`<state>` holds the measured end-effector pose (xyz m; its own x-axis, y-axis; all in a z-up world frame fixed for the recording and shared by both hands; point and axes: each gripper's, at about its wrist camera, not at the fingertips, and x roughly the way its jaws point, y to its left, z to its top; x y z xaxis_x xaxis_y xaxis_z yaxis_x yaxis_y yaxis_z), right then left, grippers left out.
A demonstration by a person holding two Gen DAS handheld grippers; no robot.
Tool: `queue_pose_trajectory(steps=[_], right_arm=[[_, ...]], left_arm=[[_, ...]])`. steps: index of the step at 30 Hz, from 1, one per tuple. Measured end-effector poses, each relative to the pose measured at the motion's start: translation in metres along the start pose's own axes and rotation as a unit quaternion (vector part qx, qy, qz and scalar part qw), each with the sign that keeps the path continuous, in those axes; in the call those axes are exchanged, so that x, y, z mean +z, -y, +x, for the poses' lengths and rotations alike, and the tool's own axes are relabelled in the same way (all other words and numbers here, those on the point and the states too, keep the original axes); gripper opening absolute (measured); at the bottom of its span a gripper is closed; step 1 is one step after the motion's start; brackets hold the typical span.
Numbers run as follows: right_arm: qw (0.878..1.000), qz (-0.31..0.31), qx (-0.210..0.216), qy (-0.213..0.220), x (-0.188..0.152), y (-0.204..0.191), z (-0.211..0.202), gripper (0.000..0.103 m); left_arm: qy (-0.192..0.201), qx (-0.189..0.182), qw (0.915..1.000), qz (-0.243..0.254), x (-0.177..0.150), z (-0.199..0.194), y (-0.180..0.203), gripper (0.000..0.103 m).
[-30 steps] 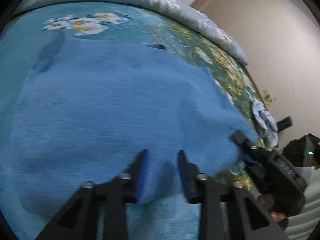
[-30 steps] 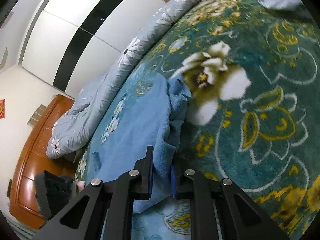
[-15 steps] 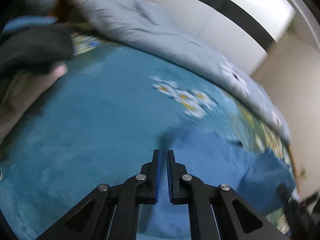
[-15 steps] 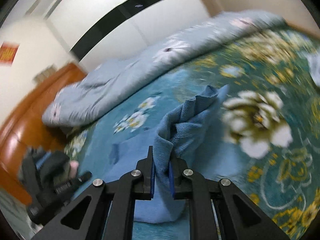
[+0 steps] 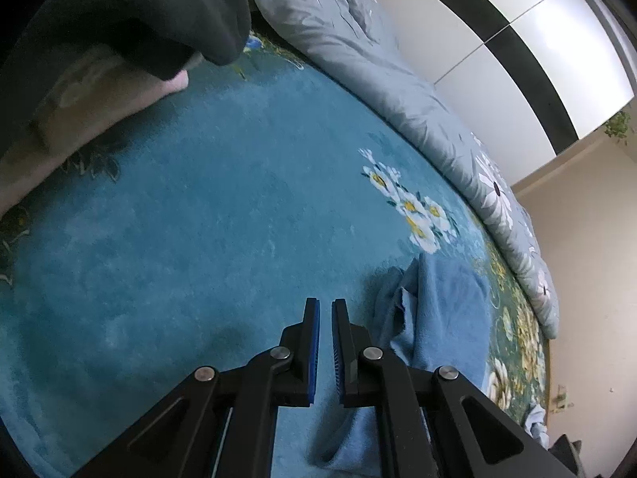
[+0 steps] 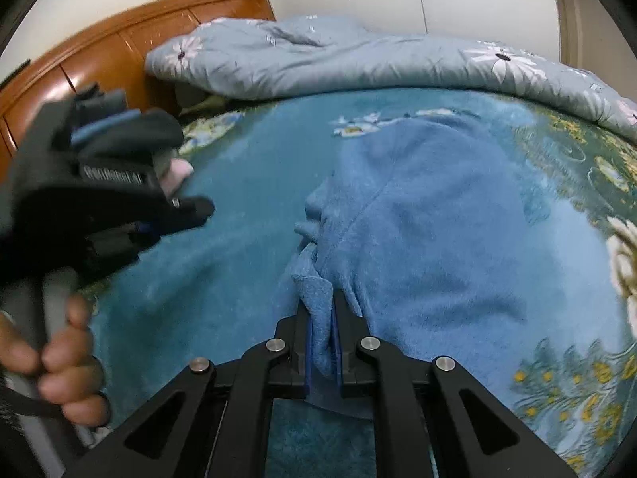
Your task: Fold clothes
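A light blue fleece garment (image 6: 438, 219) lies spread on the teal floral blanket (image 6: 223, 279). My right gripper (image 6: 321, 310) is shut on a bunched edge of it at the garment's near left side. In the left wrist view the same blue fleece garment (image 5: 442, 318) sits rumpled just right of my left gripper (image 5: 325, 304). That gripper hovers over bare blanket (image 5: 191, 239), its blue pads almost touching and nothing between them. The right wrist view shows the left gripper (image 6: 195, 211) at the left, held by a hand (image 6: 63, 358).
A grey flowered duvet (image 6: 338, 59) is heaped along the far side of the bed, against a wooden headboard (image 6: 99, 51). A pile of dark and pale clothes (image 5: 119, 40) lies at the left near the headboard. White wardrobe doors (image 5: 537, 59) stand behind.
My left gripper closed and swung left off the blue garment to bare blanket. My right gripper kept hold of the garment's edge and carried it leftward across the bed.
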<state>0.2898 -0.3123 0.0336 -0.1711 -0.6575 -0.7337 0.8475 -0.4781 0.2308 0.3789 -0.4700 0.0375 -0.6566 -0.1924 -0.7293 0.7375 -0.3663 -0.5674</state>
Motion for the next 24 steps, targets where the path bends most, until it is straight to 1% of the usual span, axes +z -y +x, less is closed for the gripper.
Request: queue_pose_trajectory(steps=[2,4,6,8,10,11,12,13,14,15,17,18,21,24], right_arm=[[1.000,-0.007,0.011,0.002,-0.002,0.000,-0.002,0.009],[1.000,-0.013,0.022,0.003,-0.003,-0.001,-0.005,0.012],[0.999,-0.020,0.034,0.005,-0.005,-0.001,-0.007,0.013],[0.999,-0.027,0.045,0.007,-0.007,-0.002,-0.009,0.017],[0.998,-0.032,0.058,0.009,-0.008,-0.001,-0.012,0.017],[0.997,-0.024,0.078,0.015,-0.010,0.004,-0.018,0.019],[0.996,-0.020,0.082,0.023,-0.010,0.007,-0.024,0.021],[0.996,-0.015,0.075,0.036,-0.010,0.013,-0.031,0.024],[0.997,-0.005,0.061,0.051,-0.008,0.021,-0.037,0.027],[0.997,0.007,0.047,0.065,-0.006,0.031,-0.043,0.027],[0.994,0.063,0.017,0.086,0.000,0.062,-0.051,0.029],[0.991,0.096,0.002,0.089,0.003,0.078,-0.053,0.029],[0.979,0.179,-0.014,0.094,0.010,0.117,-0.050,0.029],[0.973,0.210,-0.013,0.093,0.018,0.135,-0.044,0.029]], left_arm=[[-0.004,-0.002,1.0000,0.001,0.000,0.002,0.001,0.008],[-0.007,-0.007,0.9999,0.002,0.001,0.005,0.004,0.008],[-0.011,-0.014,0.9998,0.006,0.000,0.006,0.007,0.008],[-0.015,-0.021,0.9996,0.010,-0.001,0.007,0.009,0.008],[-0.017,-0.029,0.9992,0.020,-0.002,0.006,0.014,0.008],[-0.019,-0.035,0.9989,0.027,-0.003,0.006,0.018,0.010],[-0.021,-0.041,0.9984,0.034,-0.004,0.007,0.021,0.016],[-0.024,-0.045,0.9978,0.042,-0.006,0.009,0.026,0.021],[-0.027,-0.049,0.9971,0.050,-0.007,0.010,0.031,0.031],[-0.030,-0.054,0.9964,0.059,-0.009,0.012,0.035,0.040],[-0.042,-0.056,0.9938,0.086,-0.016,0.020,0.049,0.047],[-0.054,-0.058,0.9924,0.094,-0.019,0.026,0.053,0.050],[-0.095,-0.065,0.9870,0.113,-0.028,0.045,0.065,0.050],[-0.121,-0.062,0.9828,0.125,-0.038,0.058,0.071,0.050]])
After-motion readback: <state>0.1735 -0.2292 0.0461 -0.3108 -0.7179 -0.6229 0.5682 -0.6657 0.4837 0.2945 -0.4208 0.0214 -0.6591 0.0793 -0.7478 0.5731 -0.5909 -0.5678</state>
